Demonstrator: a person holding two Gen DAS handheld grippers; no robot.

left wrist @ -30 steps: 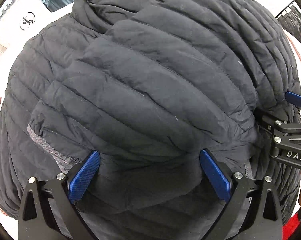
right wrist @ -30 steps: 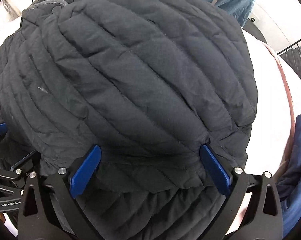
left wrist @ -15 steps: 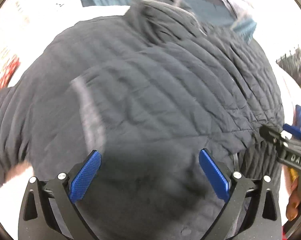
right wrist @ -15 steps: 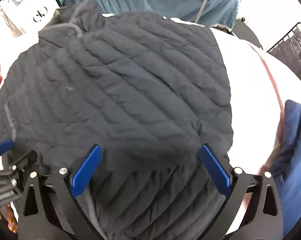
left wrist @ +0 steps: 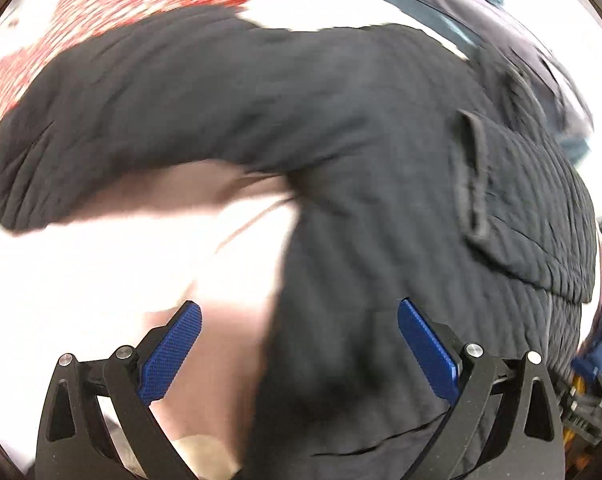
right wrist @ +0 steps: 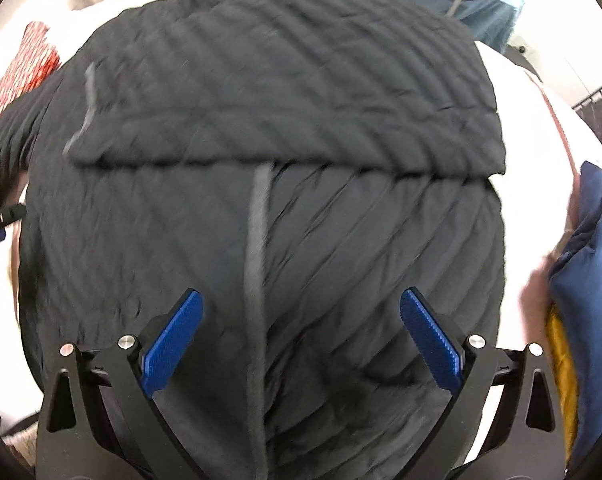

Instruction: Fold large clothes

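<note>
A dark quilted jacket (right wrist: pixel 285 120) lies on a white surface, its upper part folded over the lower along a straight edge, with a grey zipper strip (right wrist: pixel 257 264) running down the middle. My right gripper (right wrist: pixel 301 344) is open just above the jacket's lower part, holding nothing. In the left wrist view, the jacket (left wrist: pixel 381 200) fills the right side and one sleeve (left wrist: pixel 121 120) stretches out to the left. My left gripper (left wrist: pixel 301 352) is open over the jacket's left edge, with its left pad (left wrist: pixel 173 352) over the white surface.
A red patterned garment (left wrist: pixel 121 8) lies beyond the sleeve at the far left. A navy garment with yellow lining (right wrist: pixel 589 280) sits close on the right. Blue-grey clothes (right wrist: pixel 461 0) are piled behind the jacket. The white surface (left wrist: pixel 101 280) is bare at the left.
Both grippers have drawn back from the jacket, staying open. The left one has swung left, bringing the sleeve and white surface into view. The fold edge now shows.
</note>
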